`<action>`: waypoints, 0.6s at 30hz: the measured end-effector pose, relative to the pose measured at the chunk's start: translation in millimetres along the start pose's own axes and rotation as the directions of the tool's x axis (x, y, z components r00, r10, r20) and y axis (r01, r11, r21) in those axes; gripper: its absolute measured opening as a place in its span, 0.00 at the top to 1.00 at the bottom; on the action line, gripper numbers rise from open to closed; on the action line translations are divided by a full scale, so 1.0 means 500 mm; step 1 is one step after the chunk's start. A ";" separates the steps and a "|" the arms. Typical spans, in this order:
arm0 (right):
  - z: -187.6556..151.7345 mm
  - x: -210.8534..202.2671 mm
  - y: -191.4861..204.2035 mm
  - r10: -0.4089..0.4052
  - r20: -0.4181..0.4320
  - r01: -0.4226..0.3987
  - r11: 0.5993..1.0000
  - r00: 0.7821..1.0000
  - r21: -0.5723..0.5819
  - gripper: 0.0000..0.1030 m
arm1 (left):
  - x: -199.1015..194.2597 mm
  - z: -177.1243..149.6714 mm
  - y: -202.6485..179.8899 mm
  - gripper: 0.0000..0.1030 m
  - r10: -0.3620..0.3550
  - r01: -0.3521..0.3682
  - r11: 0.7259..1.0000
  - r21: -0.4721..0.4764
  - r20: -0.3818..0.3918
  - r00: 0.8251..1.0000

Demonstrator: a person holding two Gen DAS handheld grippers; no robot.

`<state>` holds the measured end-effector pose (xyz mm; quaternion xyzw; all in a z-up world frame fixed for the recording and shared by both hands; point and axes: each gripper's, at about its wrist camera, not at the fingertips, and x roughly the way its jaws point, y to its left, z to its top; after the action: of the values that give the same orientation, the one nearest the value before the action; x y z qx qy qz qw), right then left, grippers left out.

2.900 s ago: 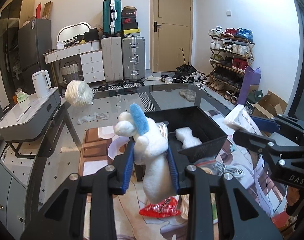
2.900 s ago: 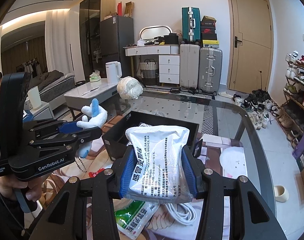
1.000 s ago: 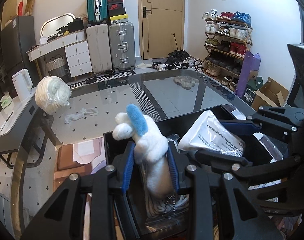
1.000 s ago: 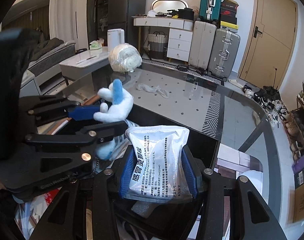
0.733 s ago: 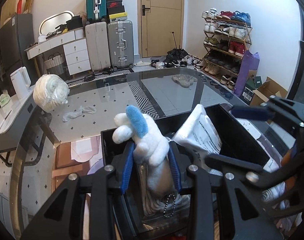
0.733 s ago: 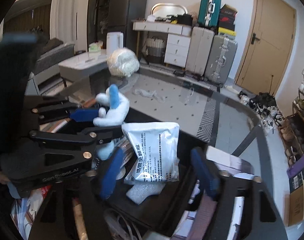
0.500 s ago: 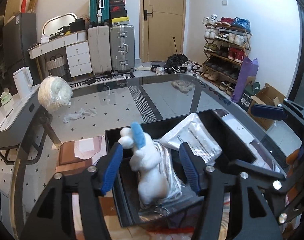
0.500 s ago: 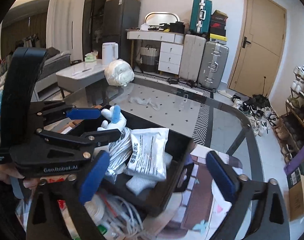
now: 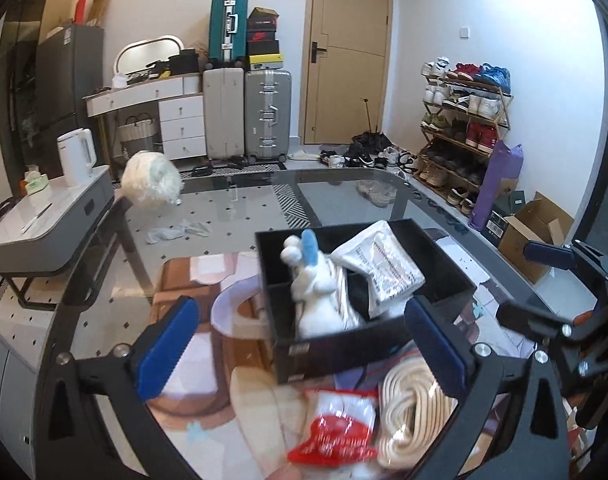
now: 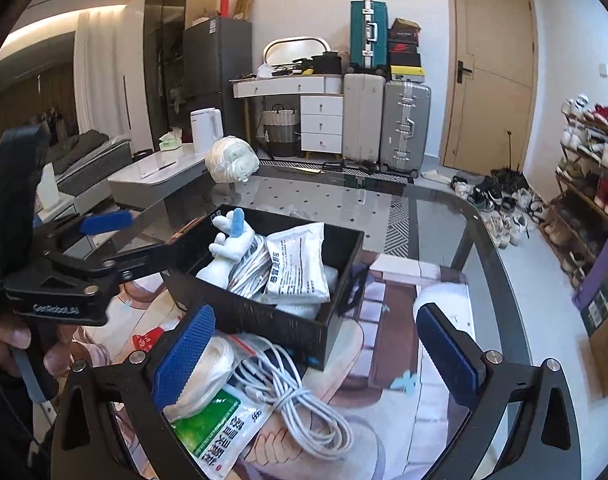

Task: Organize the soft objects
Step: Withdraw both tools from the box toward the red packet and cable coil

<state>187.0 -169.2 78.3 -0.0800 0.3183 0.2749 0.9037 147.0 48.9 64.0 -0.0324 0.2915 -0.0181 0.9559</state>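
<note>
On the far left of the glass table (image 9: 240,196) a white fluffy bundle (image 9: 151,178) sits at the far edge, with a crumpled white cloth (image 9: 176,232) nearer. The left gripper (image 9: 300,344) now has its blue pads spread wide and empty; 2.9 s ago they were clamped on the white plush toy (image 9: 310,292), which was let go about half a second back. The toy with its blue ear now stands upright in the left part of the black box (image 9: 344,350), leaning on striped fabric. Just right of it, the white packet (image 9: 380,268) lies tilted in the box; earlier it was squeezed in the right gripper (image 10: 316,350), whose jaws now stand wide apart, holding nothing, pulled back to the near side of the box. Near the camera, outside the box, lie a red snack packet (image 9: 336,436), a coiled cream rope (image 9: 412,408), a white cable (image 10: 288,400) and a green-labelled packet (image 10: 214,428), all close together.
</note>
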 end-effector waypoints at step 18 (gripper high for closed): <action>-0.076 0.002 0.013 -0.004 -0.098 0.006 1.000 0.995 0.018 0.00 | -0.049 -0.098 0.014 0.00 0.071 -0.070 0.998 0.004 -0.040 0.997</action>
<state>163.9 -175.3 48.1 -0.0858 0.3648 0.2654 0.8883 99.6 54.5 36.5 -0.0206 0.3116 0.0147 0.9499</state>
